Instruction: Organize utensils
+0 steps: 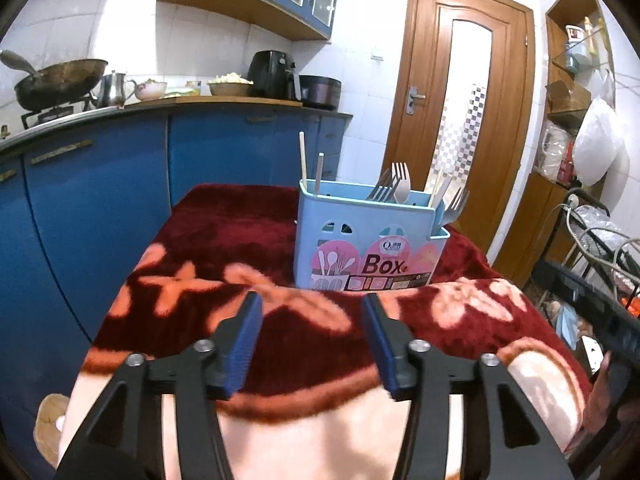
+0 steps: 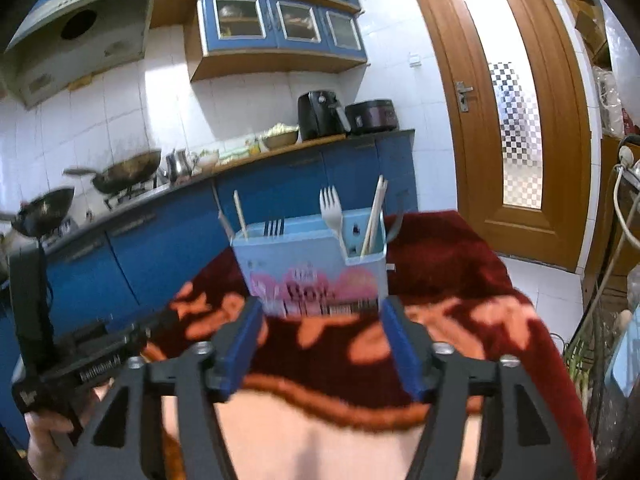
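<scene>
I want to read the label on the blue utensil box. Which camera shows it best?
The left wrist view: the utensil box is sharp there, and "Box" on its pink label reads clearly. In the right wrist view the same box is motion-blurred, its lettering smeared, though its compartments show more from above.

Bare red blanket point(image 1: 208, 240) is seen ahead of both spread, empty grippers, left gripper point(image 1: 312, 304) and right gripper point(image 2: 320, 308); a low approach is unobstructed up to the utensil box point(image 1: 360, 240). Access from above is crowded by upright forks point(image 1: 396, 184) and chopsticks point(image 1: 303, 156). The box's left side is flanked by blue cabinets point(image 1: 100, 200), its right by open blanket.
</scene>
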Action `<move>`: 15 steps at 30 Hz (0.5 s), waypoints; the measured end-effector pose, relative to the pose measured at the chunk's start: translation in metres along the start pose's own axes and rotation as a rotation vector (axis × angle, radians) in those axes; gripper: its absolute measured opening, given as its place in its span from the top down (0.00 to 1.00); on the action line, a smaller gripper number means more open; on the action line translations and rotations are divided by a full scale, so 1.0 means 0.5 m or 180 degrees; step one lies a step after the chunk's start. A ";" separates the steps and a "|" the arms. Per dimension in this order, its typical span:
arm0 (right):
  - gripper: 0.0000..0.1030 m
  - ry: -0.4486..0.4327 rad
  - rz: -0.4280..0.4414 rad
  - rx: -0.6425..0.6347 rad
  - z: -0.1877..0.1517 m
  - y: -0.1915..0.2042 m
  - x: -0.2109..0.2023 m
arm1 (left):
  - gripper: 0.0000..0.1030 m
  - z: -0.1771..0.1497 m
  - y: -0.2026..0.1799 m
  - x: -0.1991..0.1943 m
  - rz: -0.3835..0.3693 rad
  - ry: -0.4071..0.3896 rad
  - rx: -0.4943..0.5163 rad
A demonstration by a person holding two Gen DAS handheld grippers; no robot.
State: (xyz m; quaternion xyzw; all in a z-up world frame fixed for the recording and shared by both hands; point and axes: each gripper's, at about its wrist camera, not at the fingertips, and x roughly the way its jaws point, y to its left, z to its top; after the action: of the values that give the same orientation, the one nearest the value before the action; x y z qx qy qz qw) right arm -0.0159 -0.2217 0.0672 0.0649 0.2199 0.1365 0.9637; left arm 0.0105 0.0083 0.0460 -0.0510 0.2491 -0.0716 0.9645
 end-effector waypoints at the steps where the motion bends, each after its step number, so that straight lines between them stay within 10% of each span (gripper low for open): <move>1: 0.23 0.0017 -0.0008 -0.0011 -0.012 0.001 0.001 | 0.36 -0.006 -0.002 -0.001 0.0014 -0.0009 -0.0003; 15: 0.03 -0.0189 -0.0364 -0.0170 -0.108 -0.007 0.004 | 0.28 -0.080 -0.030 0.014 0.0173 -0.0079 0.0133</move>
State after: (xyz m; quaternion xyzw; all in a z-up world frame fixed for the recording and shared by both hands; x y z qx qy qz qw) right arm -0.0373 -0.2211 0.0173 0.0305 0.1909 0.0850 0.9774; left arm -0.0048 -0.0101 0.0097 -0.0250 0.2369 -0.0499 0.9699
